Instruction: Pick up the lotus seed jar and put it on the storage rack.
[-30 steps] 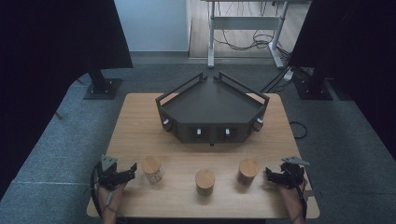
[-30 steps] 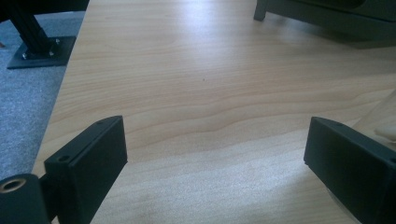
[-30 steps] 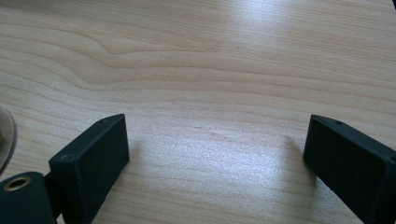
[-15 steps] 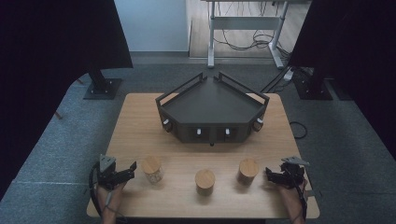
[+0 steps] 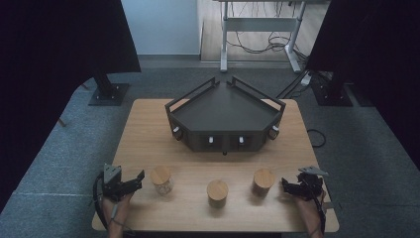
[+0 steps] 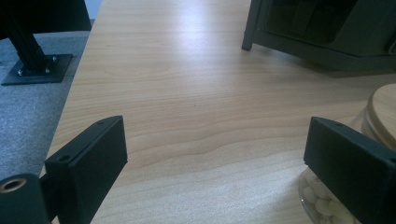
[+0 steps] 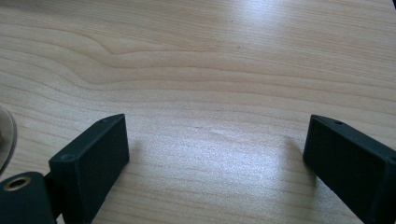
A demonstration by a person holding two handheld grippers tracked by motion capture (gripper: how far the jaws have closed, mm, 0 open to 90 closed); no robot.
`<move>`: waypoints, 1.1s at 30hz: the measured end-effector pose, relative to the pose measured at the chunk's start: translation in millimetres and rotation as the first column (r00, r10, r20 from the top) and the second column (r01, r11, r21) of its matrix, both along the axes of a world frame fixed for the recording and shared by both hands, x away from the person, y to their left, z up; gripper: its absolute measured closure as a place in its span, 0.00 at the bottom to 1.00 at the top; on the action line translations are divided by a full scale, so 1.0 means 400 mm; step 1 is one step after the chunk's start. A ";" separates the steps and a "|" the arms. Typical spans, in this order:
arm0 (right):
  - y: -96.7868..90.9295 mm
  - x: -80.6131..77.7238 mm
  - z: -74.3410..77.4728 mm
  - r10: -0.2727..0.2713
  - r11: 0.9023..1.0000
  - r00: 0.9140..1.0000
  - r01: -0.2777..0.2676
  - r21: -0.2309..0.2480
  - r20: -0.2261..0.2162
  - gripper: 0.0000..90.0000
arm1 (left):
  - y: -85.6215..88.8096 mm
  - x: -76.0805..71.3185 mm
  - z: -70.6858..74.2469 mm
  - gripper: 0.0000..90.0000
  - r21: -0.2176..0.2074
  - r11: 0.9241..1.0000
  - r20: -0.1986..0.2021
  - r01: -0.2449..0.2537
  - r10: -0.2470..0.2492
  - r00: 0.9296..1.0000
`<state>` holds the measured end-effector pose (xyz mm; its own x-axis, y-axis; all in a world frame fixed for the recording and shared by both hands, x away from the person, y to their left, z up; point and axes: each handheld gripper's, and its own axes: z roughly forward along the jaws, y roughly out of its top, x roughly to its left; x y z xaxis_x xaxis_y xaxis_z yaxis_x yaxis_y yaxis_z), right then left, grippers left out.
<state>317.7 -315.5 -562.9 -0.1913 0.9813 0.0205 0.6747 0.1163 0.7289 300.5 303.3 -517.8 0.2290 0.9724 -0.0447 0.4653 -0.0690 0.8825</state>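
Three glass jars with round wooden lids stand in a row near the front of the wooden table point(image 5: 148, 134): a left jar point(image 5: 161, 179), a middle jar point(image 5: 217, 192) and a right jar point(image 5: 263, 181). My left gripper point(image 5: 139, 178) rests at the front left, just left of the left jar, and stands open. In the left gripper view its jaws are wide apart over bare wood, and the left jar point(image 6: 379, 121), with white pieces inside, sits behind the right jaw. My right gripper point(image 5: 286, 184) is open at the front right, beside the right jar, with bare table point(image 7: 215, 93) between its jaws.
A black angular tray-like stand point(image 5: 225, 116) with white knobs on its front occupies the middle back of the table. Dark curtains, two floor stands point(image 5: 106, 91) and a metal frame with cables lie beyond the table. A person's hands hold both grippers at the front edge.
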 end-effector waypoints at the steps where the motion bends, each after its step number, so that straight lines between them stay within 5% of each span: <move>1: 0.000 0.000 0.000 0.000 1.000 1.000 0.000 0.000 0.000 0.07 | 0.000 0.000 0.001 0.07 -0.001 1.000 0.002 0.001 -0.001 1.000; 33: 0.000 0.000 0.000 0.000 1.000 1.000 0.000 0.000 0.000 0.07 | -0.012 -0.013 0.041 0.07 -0.040 0.999 0.081 0.018 -0.015 0.997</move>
<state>317.7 -315.4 -562.9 -0.1917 0.9812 0.0204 0.6747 0.1166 0.7288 295.3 298.6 -501.3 0.2493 0.9662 -0.0649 0.3913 -0.0392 0.9194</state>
